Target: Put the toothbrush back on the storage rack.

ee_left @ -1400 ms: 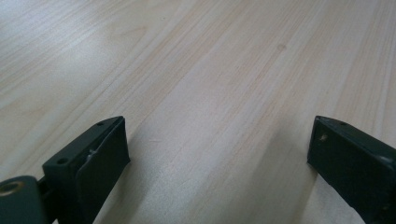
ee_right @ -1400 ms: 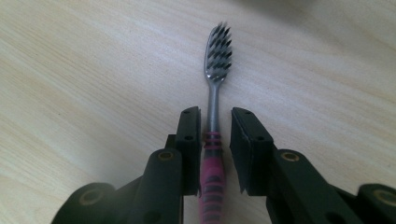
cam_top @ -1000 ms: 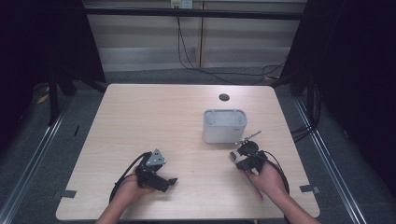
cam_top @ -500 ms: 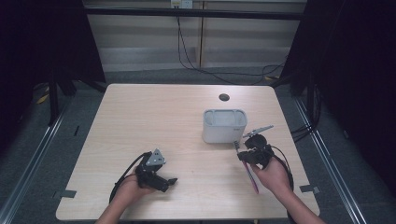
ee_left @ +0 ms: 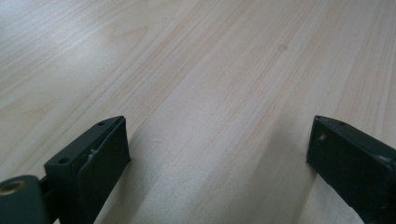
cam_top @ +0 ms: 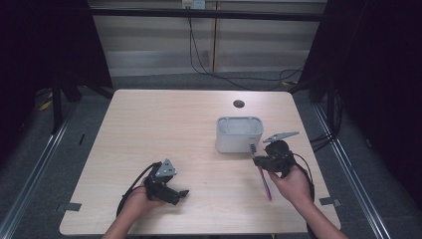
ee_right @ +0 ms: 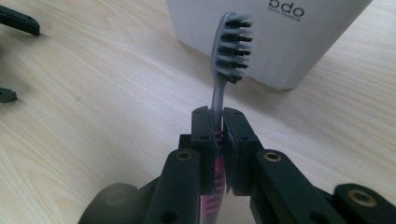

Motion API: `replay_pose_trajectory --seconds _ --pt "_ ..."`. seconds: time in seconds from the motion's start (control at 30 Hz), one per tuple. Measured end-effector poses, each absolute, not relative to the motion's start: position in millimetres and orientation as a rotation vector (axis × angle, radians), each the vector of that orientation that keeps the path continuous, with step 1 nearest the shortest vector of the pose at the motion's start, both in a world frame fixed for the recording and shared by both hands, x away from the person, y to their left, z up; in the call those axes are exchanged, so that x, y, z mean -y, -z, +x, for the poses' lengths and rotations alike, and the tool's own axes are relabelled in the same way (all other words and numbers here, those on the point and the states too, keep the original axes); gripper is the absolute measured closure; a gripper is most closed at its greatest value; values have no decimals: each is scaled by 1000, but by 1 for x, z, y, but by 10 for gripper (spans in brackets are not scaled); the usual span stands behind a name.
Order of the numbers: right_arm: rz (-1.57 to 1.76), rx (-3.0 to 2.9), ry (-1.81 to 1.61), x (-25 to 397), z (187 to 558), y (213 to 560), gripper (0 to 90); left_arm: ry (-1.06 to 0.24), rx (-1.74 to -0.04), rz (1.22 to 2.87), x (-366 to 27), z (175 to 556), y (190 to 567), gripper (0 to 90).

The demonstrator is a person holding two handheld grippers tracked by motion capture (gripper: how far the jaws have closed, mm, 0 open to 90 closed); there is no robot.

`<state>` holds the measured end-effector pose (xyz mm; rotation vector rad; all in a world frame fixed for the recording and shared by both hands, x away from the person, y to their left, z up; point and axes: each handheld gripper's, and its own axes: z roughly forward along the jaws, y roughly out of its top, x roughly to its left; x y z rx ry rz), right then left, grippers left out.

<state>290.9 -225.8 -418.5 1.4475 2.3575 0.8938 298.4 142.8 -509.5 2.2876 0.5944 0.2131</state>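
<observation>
My right gripper (ee_right: 216, 116) is shut on a toothbrush (ee_right: 229, 44) with a grey neck, dark bristles and a pink handle. Its brush head stands up in front of the white holder box (ee_right: 280, 37). From above, the right gripper (cam_top: 256, 160) sits just right of the white box (cam_top: 239, 134), and the pink handle (cam_top: 264, 183) points down toward the person's hand. My left gripper (cam_top: 183, 193) rests low on the table at the front left, jaws wide open, with bare wood between them (ee_left: 219, 149).
A small dark round hole (cam_top: 239, 103) lies at the table's far edge behind the box. The light wood table (cam_top: 164, 129) has dark floor and rails on both sides. The left gripper's jaw tips (ee_right: 18, 21) show far off in the right gripper view.
The right gripper has lifted and moved toward the white box with the toothbrush held, tilting it upright. The left gripper has stayed in place.
</observation>
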Motion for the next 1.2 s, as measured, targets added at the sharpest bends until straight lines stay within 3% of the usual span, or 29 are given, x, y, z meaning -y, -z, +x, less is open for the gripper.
replay_pose_trajectory --seconds 1.2 --pt "1242 -1955 -1248 231 283 362 841 -214 -595 2286 -143 298 510 54"
